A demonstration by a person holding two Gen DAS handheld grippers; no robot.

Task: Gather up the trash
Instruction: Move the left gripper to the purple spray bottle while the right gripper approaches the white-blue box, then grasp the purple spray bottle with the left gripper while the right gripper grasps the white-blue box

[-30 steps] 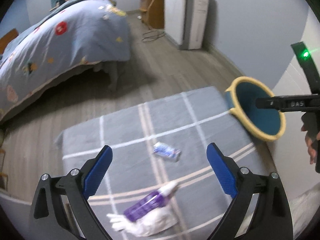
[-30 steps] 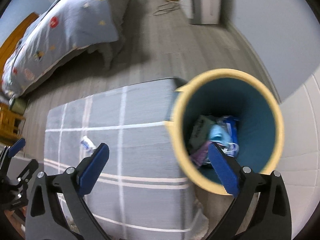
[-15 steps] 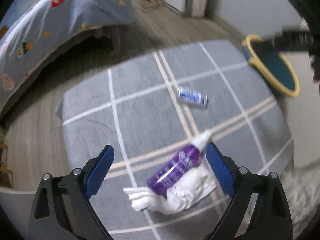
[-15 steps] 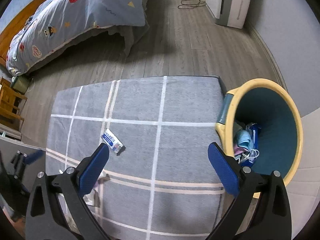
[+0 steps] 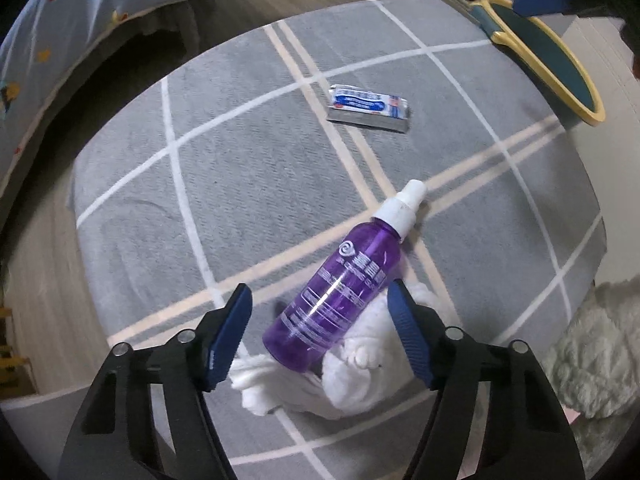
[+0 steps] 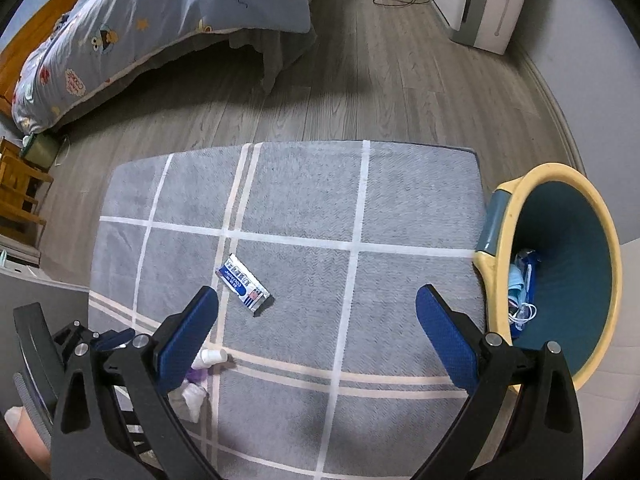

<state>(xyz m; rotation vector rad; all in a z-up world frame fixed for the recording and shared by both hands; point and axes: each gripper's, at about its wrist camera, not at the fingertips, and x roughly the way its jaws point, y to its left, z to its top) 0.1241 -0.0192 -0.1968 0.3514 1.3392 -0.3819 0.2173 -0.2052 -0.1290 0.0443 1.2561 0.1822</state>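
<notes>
Left gripper point(image 5: 318, 322) has descended, jaws wide, empty, now straddling the purple bottle point(image 5: 336, 298) on the rug point(image 5: 248, 184). Grasp appears imminent. Right gripper point(image 6: 316, 330) open, empty, beside bin point(image 6: 516, 208).

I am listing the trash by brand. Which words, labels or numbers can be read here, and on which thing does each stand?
Bottle: a white swirl logo and lines of white print, too blurred to read.
Wrapper: blue and white print with a small red patch, too small to read.
Bedcover: cartoon patches, no lettering legible.
No text can be quoted.
</notes>
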